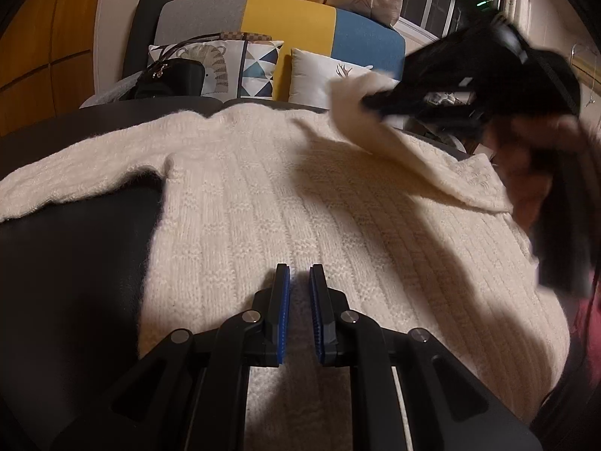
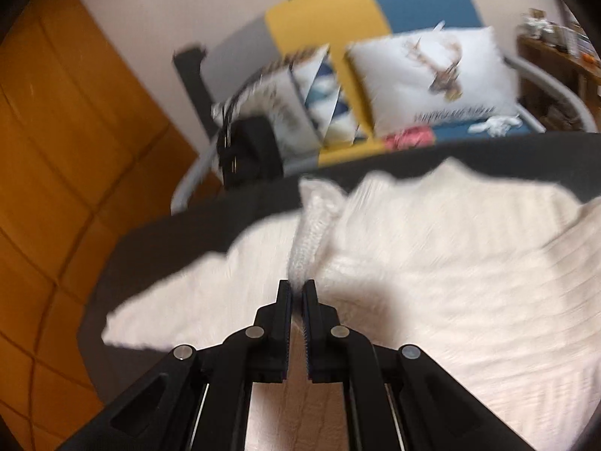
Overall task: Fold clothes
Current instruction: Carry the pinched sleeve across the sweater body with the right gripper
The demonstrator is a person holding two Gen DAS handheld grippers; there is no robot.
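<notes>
A cream knit sweater (image 1: 285, 203) lies spread flat on the dark table (image 1: 75, 263), with one sleeve (image 1: 75, 184) stretched out to the left. My left gripper (image 1: 299, 276) hovers low over the sweater's lower body, its blue pads a narrow gap apart with nothing between them. At the upper right my right gripper (image 1: 375, 103) is shut on the other sleeve (image 1: 405, 150) and holds it lifted above the sweater's body. In the blurred right wrist view, the right gripper (image 2: 296, 287) pinches that sleeve's ribbed end (image 2: 311, 225) over the sweater (image 2: 450, 263).
Behind the table stands a grey, yellow and blue sofa (image 1: 289, 18) with printed pillows (image 1: 255, 67) and a black handbag (image 1: 169, 77). An orange wooden wall (image 2: 56, 150) is at the left. A hand (image 1: 526, 158) grips the right tool. The table's far edge (image 2: 488, 150) is close.
</notes>
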